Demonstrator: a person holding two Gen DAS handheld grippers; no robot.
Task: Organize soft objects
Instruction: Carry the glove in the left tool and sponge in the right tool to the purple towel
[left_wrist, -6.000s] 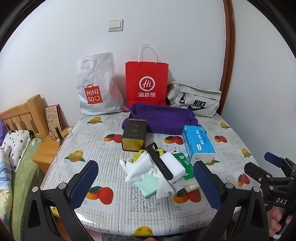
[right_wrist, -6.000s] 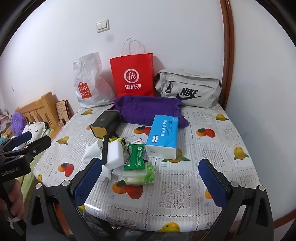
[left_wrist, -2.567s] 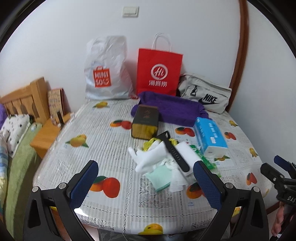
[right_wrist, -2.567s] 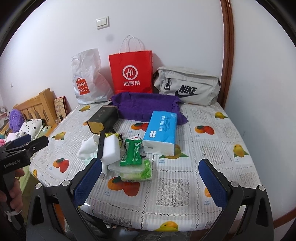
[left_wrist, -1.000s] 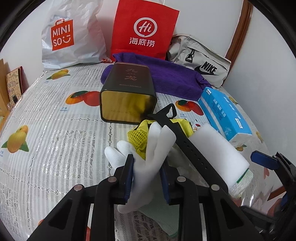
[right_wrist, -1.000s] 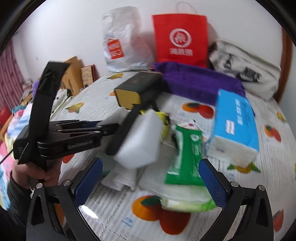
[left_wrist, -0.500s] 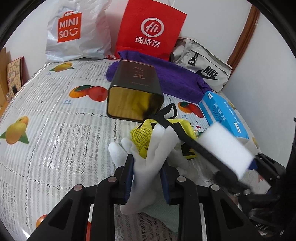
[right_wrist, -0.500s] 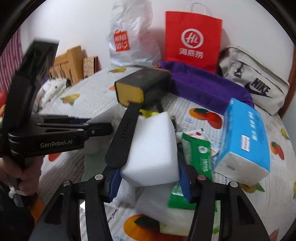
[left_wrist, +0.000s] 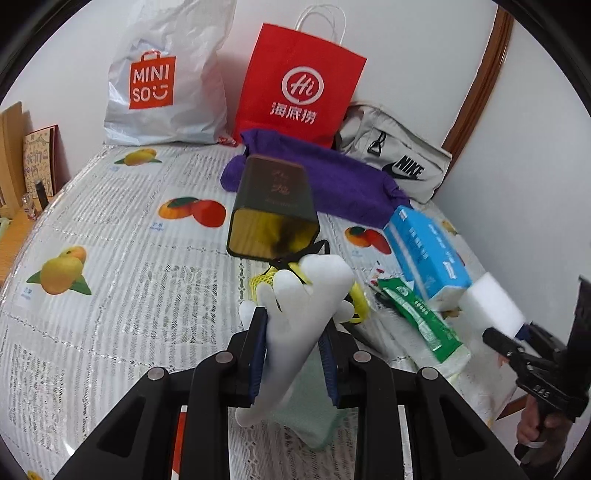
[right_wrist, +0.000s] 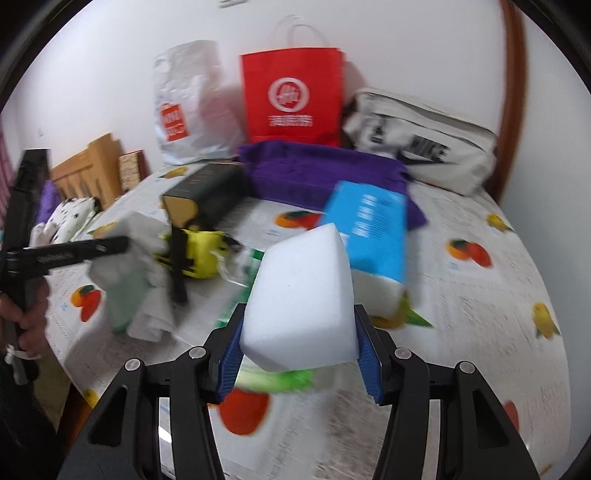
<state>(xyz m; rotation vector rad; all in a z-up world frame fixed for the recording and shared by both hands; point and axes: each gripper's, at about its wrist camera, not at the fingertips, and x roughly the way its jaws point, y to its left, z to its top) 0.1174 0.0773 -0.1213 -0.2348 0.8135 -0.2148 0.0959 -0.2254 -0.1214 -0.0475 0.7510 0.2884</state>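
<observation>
Both picks made, nothing sorted yet: left gripper is clamped on the white glove over the table's near edge, right gripper pinches the white sponge lifted off the pile, and cloths there are left, drop spot unclear.

Fruit-print table: dark tin, purple towel, blue tissue pack, bags at wall.

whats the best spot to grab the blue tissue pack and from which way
Grip the blue tissue pack across its two long sides near the middle, coming down from above. It lies flat on the table, long and boxy, its top face uncovered.
</observation>
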